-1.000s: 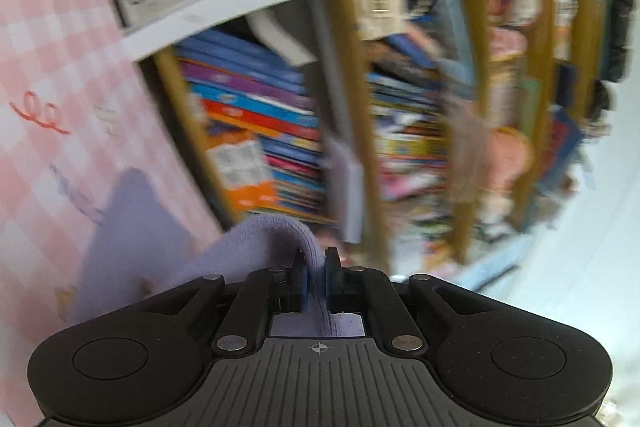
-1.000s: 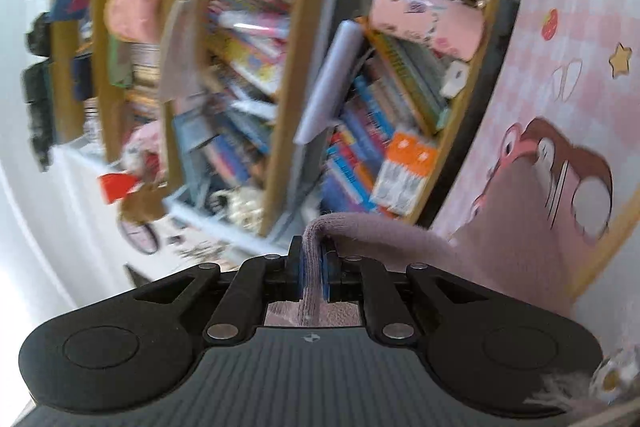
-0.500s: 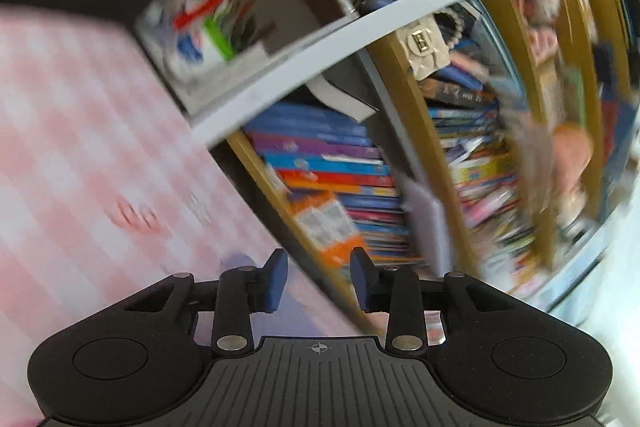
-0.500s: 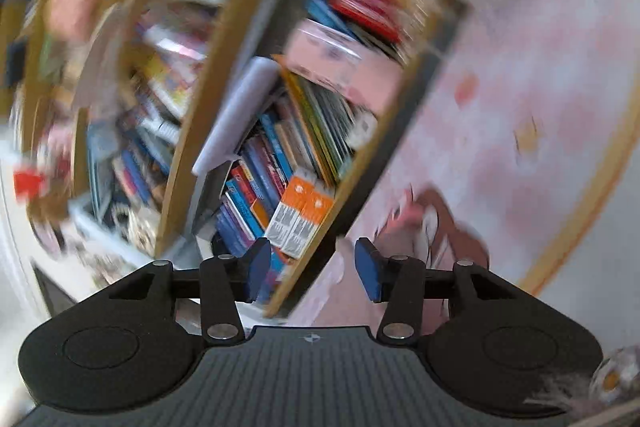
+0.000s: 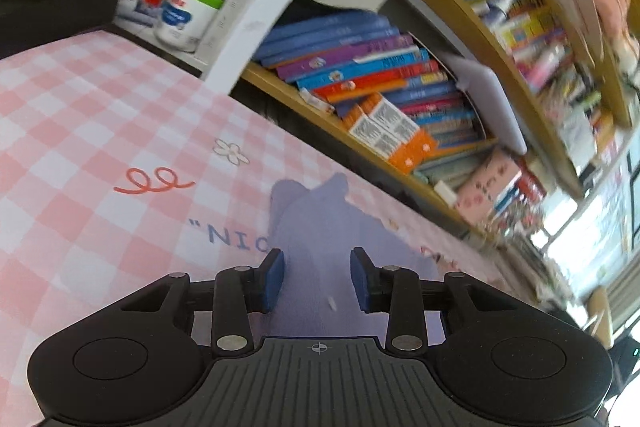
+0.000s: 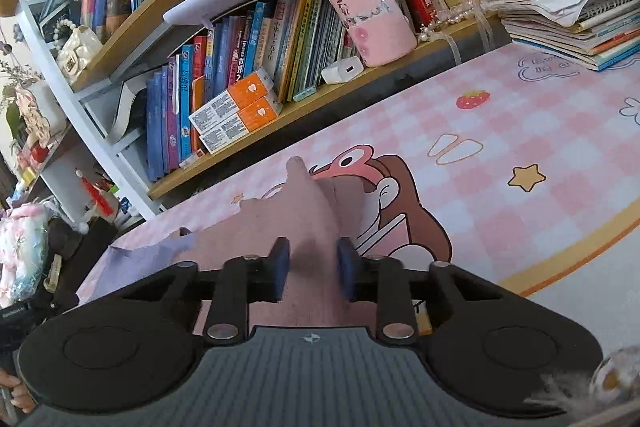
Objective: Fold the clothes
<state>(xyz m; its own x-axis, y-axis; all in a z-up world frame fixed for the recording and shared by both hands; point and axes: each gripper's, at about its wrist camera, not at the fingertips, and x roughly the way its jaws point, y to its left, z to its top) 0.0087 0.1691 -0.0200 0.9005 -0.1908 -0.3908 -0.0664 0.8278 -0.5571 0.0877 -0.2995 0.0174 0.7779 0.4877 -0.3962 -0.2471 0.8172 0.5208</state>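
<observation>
A lilac garment lies flat on the pink checked table mat in the left wrist view, reaching under my left gripper, which is open above it. In the right wrist view the same cloth looks pinkish mauve, with a lilac edge at the left. It lies folded on the cartoon-printed mat. My right gripper is open with the cloth lying below its blue pads; nothing is gripped.
A bookshelf full of books runs along the mat's far edge. A pink patterned box and orange boxes sit on its lowest shelf. A paper stack rests at the right, a pen cup at the left.
Both grippers were shut on the cloth, held up, one second ago. They have since opened and let it go; the cloth now lies on the mat and both views tilt down.
</observation>
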